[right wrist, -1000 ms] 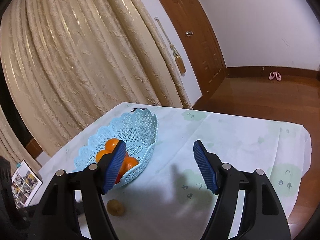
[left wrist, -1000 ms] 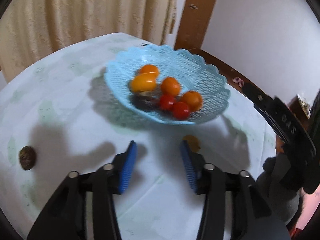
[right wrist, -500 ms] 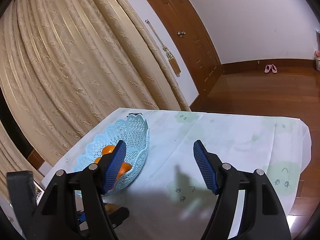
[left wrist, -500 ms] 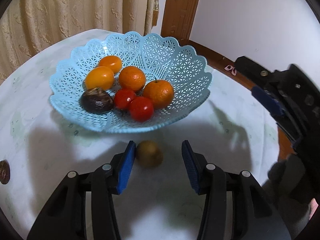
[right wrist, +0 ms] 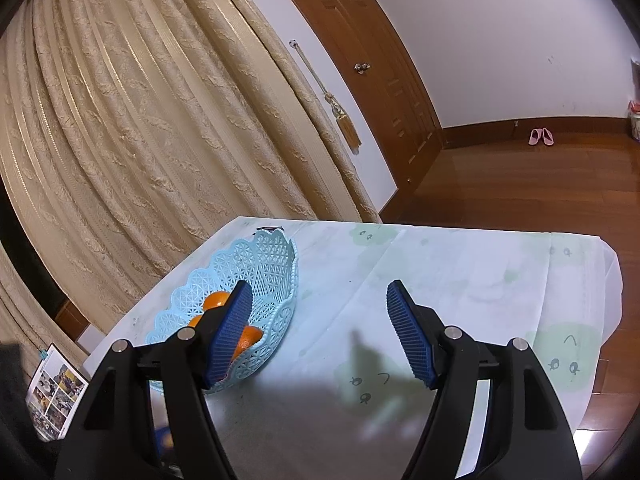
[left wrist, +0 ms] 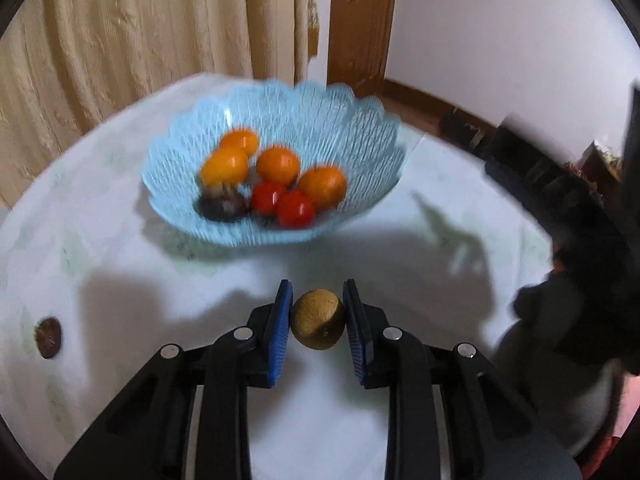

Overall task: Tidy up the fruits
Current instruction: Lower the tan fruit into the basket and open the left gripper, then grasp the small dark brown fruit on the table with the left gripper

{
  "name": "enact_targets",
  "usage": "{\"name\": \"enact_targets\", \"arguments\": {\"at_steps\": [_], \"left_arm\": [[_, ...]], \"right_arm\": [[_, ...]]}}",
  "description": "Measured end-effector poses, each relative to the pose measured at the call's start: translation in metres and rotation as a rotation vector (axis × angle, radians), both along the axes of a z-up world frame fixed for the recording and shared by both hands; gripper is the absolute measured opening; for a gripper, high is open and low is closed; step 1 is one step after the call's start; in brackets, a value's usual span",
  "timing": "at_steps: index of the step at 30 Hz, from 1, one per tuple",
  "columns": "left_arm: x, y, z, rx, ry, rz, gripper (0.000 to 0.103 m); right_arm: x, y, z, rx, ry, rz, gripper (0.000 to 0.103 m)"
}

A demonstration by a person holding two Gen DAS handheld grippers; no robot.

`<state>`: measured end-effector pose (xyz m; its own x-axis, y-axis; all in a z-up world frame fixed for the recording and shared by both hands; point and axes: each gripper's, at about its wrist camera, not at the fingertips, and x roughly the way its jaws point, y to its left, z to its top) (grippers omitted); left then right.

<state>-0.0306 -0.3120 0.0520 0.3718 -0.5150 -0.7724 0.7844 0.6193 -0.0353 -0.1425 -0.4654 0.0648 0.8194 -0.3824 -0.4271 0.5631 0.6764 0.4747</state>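
The brown fruit (left wrist: 318, 319), which half a second before had lain loose on the cloth between open pads, now sat clamped in our left gripper (left wrist: 317, 322), apparently lifted clear of the table (left wrist: 120, 280). That meant the pick was made; we judged the carry to the blue basket (left wrist: 372, 204) came next. Beyond it, another dark fruit (left wrist: 48, 337) waited at the far left. Our right gripper (right wrist: 320, 328) hung idle, fingers wide apart.
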Motion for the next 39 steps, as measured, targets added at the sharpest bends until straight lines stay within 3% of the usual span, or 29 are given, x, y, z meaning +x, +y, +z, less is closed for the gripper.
{"name": "enact_targets", "arguments": {"at_steps": [6,12,14,15,26,39], "left_arm": [[0.018,0.000,0.037,-0.093,-0.061,0.043,0.026],[0.043,-0.010,0.029,-0.133,-0.041,0.092,0.030],[0.049,-0.007,0.030,-0.151,-0.015,0.102,0.069],[0.052,-0.004,0.031,-0.161,-0.012,0.113,0.073],[0.064,0.057,0.065,-0.200,-0.078,0.218,0.074],[0.091,0.167,0.083,-0.197,-0.123,0.431,0.078]], "right_arm": [[0.000,0.000,0.000,0.000,0.000,0.000,0.071],[0.001,0.001,0.000,-0.005,0.004,0.002,0.072],[0.002,0.000,0.000,-0.006,0.005,0.003,0.071],[0.001,0.000,0.000,-0.006,0.005,0.003,0.071],[0.001,0.001,0.000,-0.016,0.005,0.005,0.071],[0.005,0.008,0.004,-0.052,0.016,0.052,0.071]]}}
